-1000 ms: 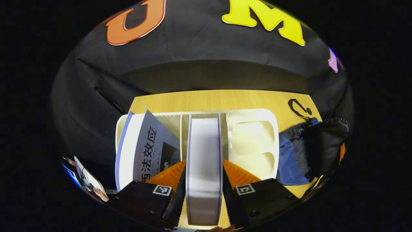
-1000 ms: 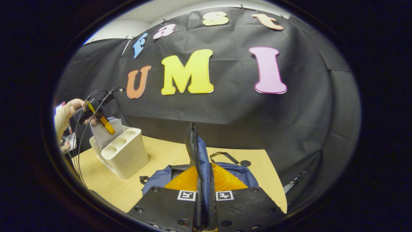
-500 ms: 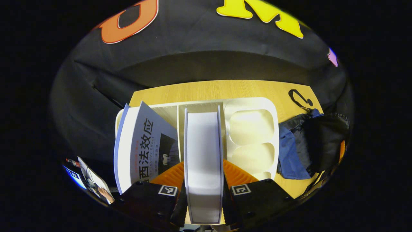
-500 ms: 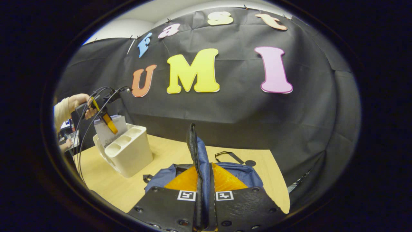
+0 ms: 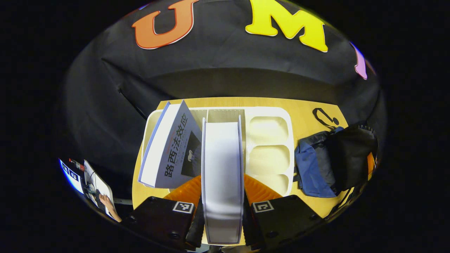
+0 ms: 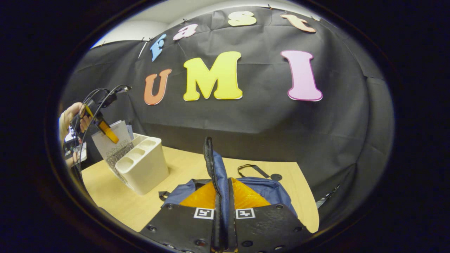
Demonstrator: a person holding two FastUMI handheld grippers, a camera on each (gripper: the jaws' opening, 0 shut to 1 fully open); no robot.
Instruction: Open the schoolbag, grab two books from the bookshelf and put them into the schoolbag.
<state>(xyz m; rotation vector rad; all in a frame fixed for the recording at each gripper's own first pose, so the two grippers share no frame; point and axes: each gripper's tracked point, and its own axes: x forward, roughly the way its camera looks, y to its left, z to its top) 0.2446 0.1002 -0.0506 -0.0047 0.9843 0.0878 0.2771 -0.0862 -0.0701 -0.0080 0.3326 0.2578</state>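
Note:
My left gripper (image 5: 222,196) is shut on a thick white book (image 5: 222,168), held by its page edge above the cream bookshelf (image 5: 269,147). A second book with a grey printed cover (image 5: 172,147) leans tilted in the shelf's left slot. The blue and black schoolbag (image 5: 327,165) lies to the right of the shelf. In the right gripper view, my right gripper (image 6: 222,211) is shut on the schoolbag's flap edge (image 6: 212,168), holding it upright over the bag (image 6: 260,188). Far left there, the left gripper (image 6: 100,123) lifts the white book (image 6: 112,142) above the bookshelf (image 6: 142,165).
The wooden table (image 6: 116,200) carries the shelf and the bag. A black strap loop (image 6: 253,170) lies on the table behind the bag. A person's hand (image 6: 70,116) holds the left gripper, with cables trailing from it. The table's right edge (image 6: 309,211) runs close by the bag.
The left gripper has lifted the white book higher out of the shelf, and the grey-covered book leans further over. The right gripper keeps the flap held up.

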